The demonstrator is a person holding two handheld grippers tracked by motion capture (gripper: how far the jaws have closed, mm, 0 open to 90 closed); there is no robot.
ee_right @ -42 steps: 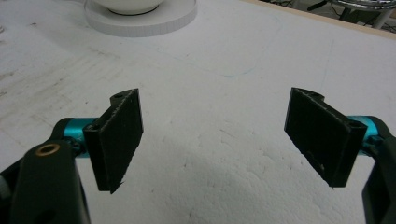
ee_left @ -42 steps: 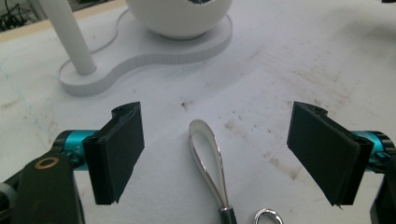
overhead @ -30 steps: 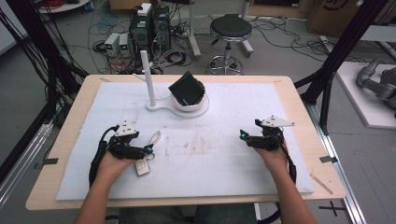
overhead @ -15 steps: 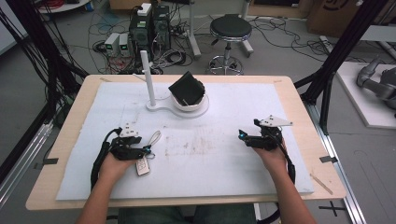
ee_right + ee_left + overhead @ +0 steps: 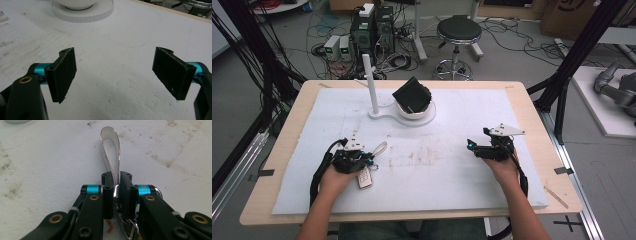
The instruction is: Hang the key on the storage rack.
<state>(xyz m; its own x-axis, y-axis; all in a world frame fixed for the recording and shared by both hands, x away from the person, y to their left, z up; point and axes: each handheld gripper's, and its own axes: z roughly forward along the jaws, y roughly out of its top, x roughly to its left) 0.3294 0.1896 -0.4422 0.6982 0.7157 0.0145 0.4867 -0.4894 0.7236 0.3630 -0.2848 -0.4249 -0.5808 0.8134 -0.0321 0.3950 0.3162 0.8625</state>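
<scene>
Wooden table (image 5: 532,107), covered by a white foam sheet (image 5: 452,130) stained brown near the middle. Person's forearms enter from the near edge, one gripper per hand.

Left gripper (image 5: 362,159) low on the sheet, near-left of centre, hand (image 5: 334,176) behind it. In the left gripper view (image 5: 115,185) its jaws stand nearly together, pinched on a shiny loop (image 5: 110,152) at the loop's base. Loop is a thin silvery strap, lying on the sheet and running forward from the jaws; in the high view it shows as a pale loop (image 5: 380,148) just beyond the gripper. A metal ring or clip hangs below the jaws in the left gripper view, detail unclear. A small pale fob (image 5: 364,177) lies on the sheet beside the left hand, apparently joined to the loop; link hidden under the gripper.

Right gripper (image 5: 476,148) near-right of centre, well apart from the left, grey plate on top. Right gripper view (image 5: 113,72): jaws spread wide, bare sheet between the pads (image 5: 65,72), nothing held.

Far centre of the sheet: flat white base (image 5: 412,116) with a white bowl (image 5: 414,108) holding a black block (image 5: 411,95), tilted. A white post (image 5: 370,82) stands upright at the base's left end. Stool (image 5: 456,35) and computer boxes (image 5: 373,25) on the floor beyond the table.
</scene>
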